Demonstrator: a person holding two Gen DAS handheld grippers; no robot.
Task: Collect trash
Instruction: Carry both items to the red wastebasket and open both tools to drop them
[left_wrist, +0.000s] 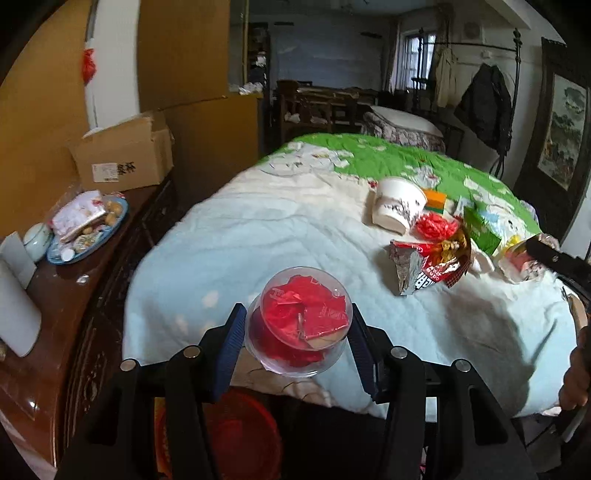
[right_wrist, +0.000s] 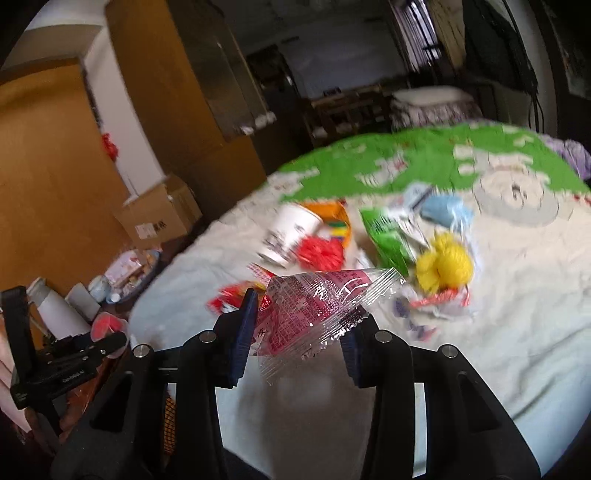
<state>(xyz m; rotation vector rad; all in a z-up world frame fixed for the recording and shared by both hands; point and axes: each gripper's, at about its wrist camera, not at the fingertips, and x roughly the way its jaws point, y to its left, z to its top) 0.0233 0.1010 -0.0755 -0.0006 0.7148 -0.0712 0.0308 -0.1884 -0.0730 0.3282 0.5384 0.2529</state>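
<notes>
- The left claw is clenched on a clear plastic cup stuffed with crumpled red wrappers; its blue pads press the cup's two sides.
- The cup is held above the near edge of the bed, and a red basket sits on the floor below the claw.
- The right claw is grasping a crinkled pink-and-clear wrapper between its pads, lifted over the near part of the bed.
- Farther on the quilt lies the rest of the trash: a tipped white paper cup, a red mesh bundle just beside it, a torn red snack bag, a green packet and a yellow bundle.
- To the left of the bed stands a dark wooden cabinet bearing a blue plate of snacks and a cardboard box.
</notes>
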